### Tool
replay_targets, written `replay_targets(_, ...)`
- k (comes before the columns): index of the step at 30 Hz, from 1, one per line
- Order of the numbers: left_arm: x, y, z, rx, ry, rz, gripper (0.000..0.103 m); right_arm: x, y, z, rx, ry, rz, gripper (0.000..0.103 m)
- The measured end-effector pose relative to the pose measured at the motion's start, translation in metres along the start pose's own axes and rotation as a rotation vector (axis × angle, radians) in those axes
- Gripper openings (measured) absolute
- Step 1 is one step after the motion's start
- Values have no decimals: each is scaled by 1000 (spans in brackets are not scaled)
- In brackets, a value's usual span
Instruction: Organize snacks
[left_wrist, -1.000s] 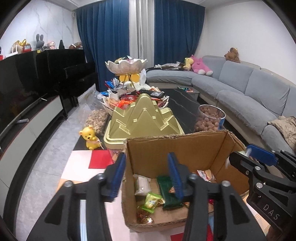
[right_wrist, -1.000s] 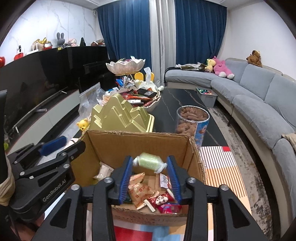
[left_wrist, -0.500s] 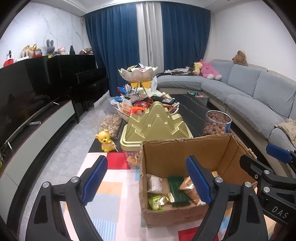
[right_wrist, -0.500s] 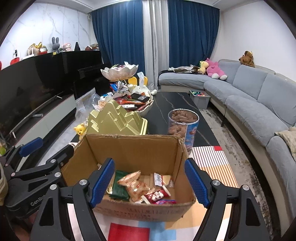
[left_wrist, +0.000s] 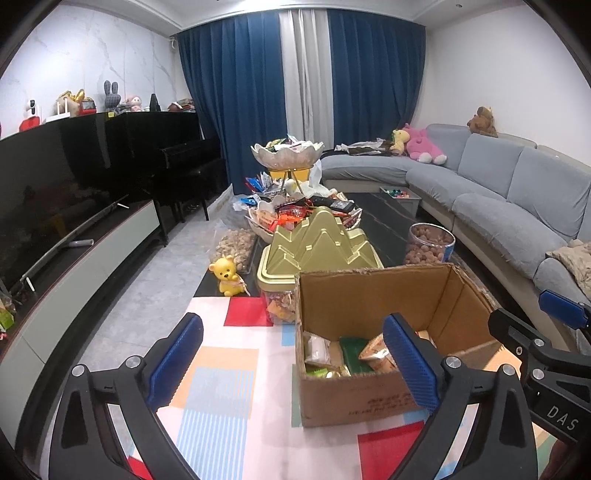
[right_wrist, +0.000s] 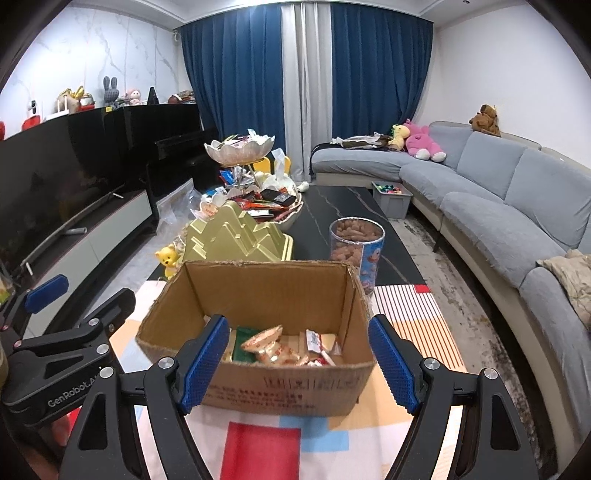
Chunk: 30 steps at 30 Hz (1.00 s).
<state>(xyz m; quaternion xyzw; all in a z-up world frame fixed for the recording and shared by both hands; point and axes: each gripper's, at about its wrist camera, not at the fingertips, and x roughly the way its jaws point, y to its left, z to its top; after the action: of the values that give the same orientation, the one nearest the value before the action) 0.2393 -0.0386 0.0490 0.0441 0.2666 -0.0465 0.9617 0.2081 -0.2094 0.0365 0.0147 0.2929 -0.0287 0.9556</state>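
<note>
Left gripper (left_wrist: 293, 363) jaws spread wide, have just been opening, nothing pinched; its right blue pad (left_wrist: 410, 360) overlaps the near-left corner of the cardboard box (left_wrist: 373, 295) in view, the left pad out over the patterned mat (left_wrist: 221, 373). Right gripper (right_wrist: 297, 363) also released, jaws parted to about the box's width, have just been opening, nothing gripped; both pads sit in front of the box's near wall, apart from it as far as can be told. Both grippers tilt downward toward the box from the near side, side by side, each seen at the edge of the other's view. Snacks (right_wrist: 280, 345) lie loose on the box floor: green pack, orange-white wrappers, red-white ones. Box stands open-topped on the mat, near rim ragged, side flaps up. Just behind it, touching or nearly so, gold mountain-shaped tin (left_wrist: 321, 243); clear tub of nuts (right_wrist: 356, 245) near the box's far-right corner on the dark coffee table (right_wrist: 343, 206). Heaped snack bowl (left_wrist: 303, 214) and tiered dish (left_wrist: 288, 157) farther back. Yellow bear toy (left_wrist: 227, 275) left of the tin. Open mat to the left and in front of the box; grey sofa (left_wrist: 509, 206) to the right.
</note>
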Motion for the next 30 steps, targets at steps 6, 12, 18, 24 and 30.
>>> replay_targets(6,-27,-3,-12,6,-8,-7,99,-25,-3,-11,14,-5,-9,79)
replay_targets(12,-53,-3,-20,4,-26,-11,100,-49,-6,-22,25,-15,-10,79)
replay_targets(18,-73,-4,-26,7,-40,-13,100,-67,-7,-32,21,-21,-11,79)
replay_targets(24,-90,-3,-35,8,-49,-9,100,-82,-6,-42,14,-22,-4,79)
replay_targets(30,-104,-3,-45,12,-53,-12,100,-98,-5,-55,20,-28,-4,79)
